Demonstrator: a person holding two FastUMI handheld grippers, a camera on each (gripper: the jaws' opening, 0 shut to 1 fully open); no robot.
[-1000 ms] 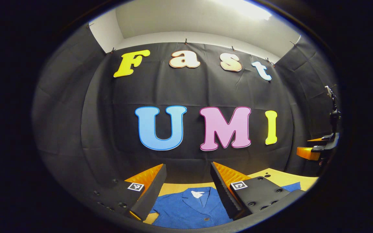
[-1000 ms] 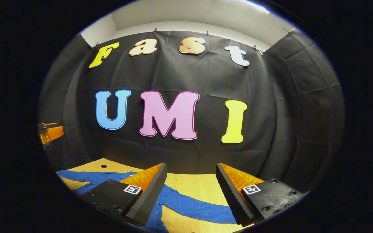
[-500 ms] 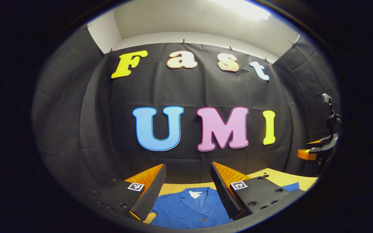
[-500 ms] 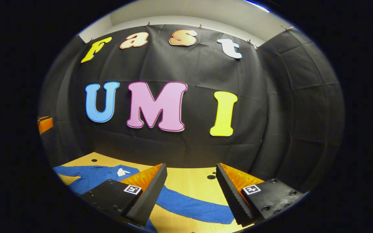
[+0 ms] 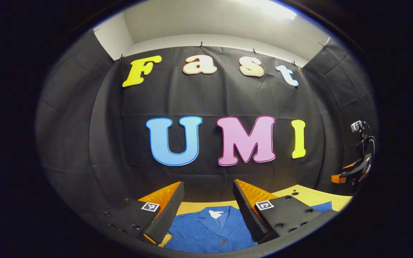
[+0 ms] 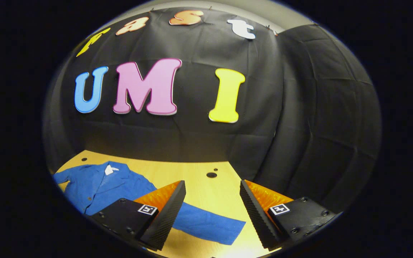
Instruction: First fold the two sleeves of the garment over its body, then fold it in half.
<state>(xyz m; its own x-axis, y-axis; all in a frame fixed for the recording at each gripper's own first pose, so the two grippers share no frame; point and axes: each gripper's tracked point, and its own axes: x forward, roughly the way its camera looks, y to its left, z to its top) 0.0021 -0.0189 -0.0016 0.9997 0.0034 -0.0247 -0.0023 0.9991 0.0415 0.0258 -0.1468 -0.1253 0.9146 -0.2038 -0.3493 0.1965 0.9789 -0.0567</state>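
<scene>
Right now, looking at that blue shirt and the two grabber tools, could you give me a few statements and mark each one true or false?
1. The blue garment lies spread on the wooden table. True.
2. The right gripper is clamped on a sleeve. False: its fingers stand apart with nothing between them, above the sleeve.
3. That sleeve is already folded over the body. False: it stretches out flat, away from the body.
4. The left gripper is open above the collar. True.
5. The garment is red with a hood. False: it is blue, with a collar and a button.
</scene>
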